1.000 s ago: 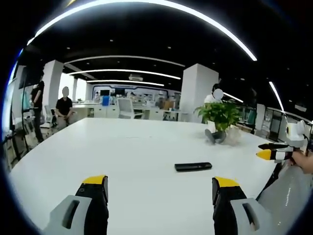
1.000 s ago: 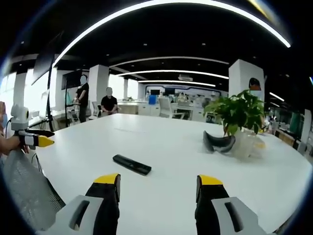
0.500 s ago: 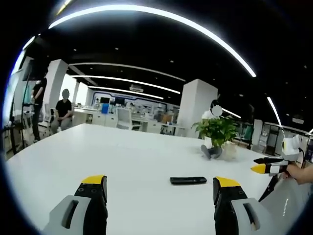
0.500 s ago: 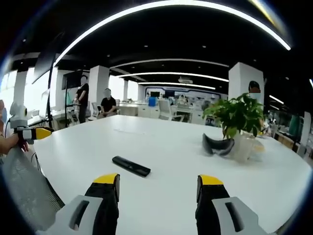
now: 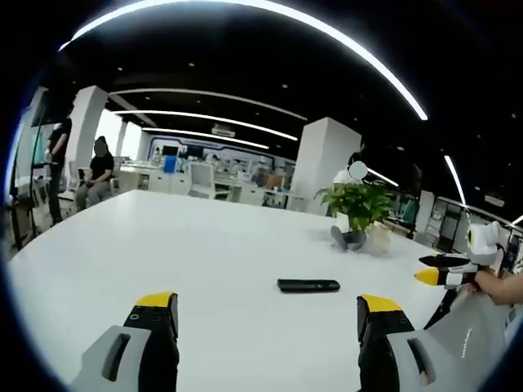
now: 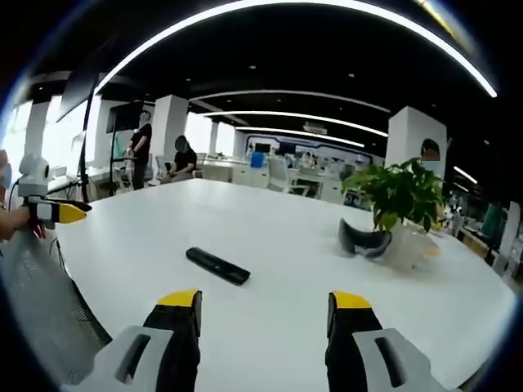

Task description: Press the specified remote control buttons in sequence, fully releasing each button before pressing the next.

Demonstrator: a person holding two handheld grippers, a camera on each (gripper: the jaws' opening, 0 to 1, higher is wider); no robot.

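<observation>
A black remote control point(image 5: 308, 285) lies flat on the white table point(image 5: 204, 245); in the right gripper view the remote point(image 6: 217, 266) sits left of centre. My left gripper point(image 5: 268, 318) is open, its yellow-tipped jaws well short of the remote. My right gripper point(image 6: 264, 312) is open too, hovering above the table with the remote ahead and to the left. The right gripper point(image 5: 445, 271) enters the left gripper view from the right. The left gripper point(image 6: 51, 211) enters the right gripper view from the left, held by a hand.
A potted green plant point(image 6: 403, 196) and a dark curved object point(image 6: 362, 241) stand at the far right of the table point(image 6: 286, 269). A mesh chair back point(image 6: 41, 310) rises at lower left. People stand and sit beyond the table point(image 5: 98, 167).
Both views have shifted slightly with the hands. The remote lies where it was; both grippers stay open.
</observation>
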